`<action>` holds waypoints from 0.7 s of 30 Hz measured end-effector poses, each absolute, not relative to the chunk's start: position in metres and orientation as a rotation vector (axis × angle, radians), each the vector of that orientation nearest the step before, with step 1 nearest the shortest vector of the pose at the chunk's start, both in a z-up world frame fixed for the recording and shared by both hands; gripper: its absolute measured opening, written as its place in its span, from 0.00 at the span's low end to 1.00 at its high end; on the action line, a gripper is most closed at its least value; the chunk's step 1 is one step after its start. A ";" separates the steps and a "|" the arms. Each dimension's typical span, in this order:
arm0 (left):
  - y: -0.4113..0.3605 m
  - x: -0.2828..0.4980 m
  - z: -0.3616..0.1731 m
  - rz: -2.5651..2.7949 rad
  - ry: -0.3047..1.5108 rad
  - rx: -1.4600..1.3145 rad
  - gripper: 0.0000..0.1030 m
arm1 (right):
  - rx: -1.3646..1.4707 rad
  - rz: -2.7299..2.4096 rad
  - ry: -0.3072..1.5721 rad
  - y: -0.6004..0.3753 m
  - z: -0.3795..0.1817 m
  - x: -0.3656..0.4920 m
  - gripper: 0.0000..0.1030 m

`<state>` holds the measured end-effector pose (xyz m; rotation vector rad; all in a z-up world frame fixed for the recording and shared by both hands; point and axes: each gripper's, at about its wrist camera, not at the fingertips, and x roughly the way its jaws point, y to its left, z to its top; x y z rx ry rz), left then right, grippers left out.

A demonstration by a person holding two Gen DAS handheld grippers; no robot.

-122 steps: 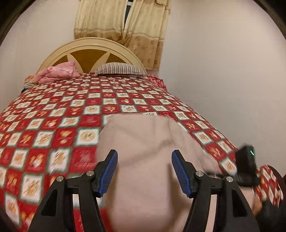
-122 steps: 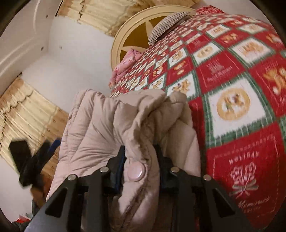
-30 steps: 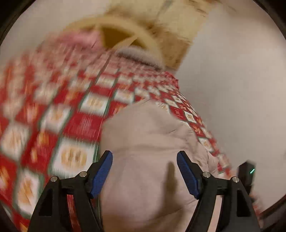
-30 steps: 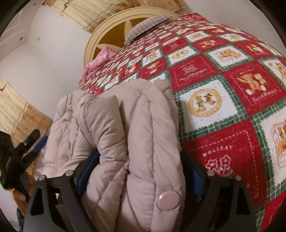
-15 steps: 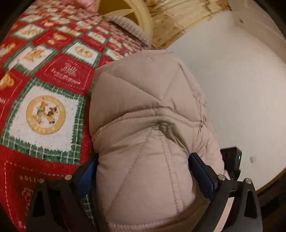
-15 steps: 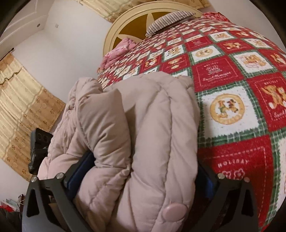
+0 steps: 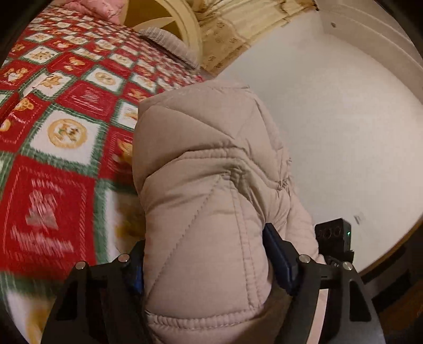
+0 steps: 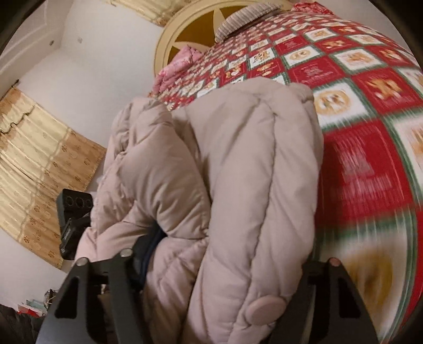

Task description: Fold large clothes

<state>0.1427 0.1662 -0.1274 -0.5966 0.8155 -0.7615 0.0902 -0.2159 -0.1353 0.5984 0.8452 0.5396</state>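
Both tools grip the folded beige puffer jacket: the left tool has just closed its jaws on one bulky end, the right tool on the other. Filling the middle of both frames, the jacket sits over the red patchwork bed.

In your left wrist view the jacket fills the centre and lower middle of the frame, on the bed, whose blanket spreads to its left. The headboard and a pillow sit at the upper centre, beyond the jacket. The wall takes the right half. In your right wrist view the jacket lies centre, with the bed to its right, the headboard at the top, and a curtain at far left.
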 end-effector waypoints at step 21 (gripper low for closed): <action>-0.067 0.147 -0.036 -1.106 0.759 -0.458 0.72 | 0.617 0.192 0.522 -0.393 -0.046 -0.024 0.50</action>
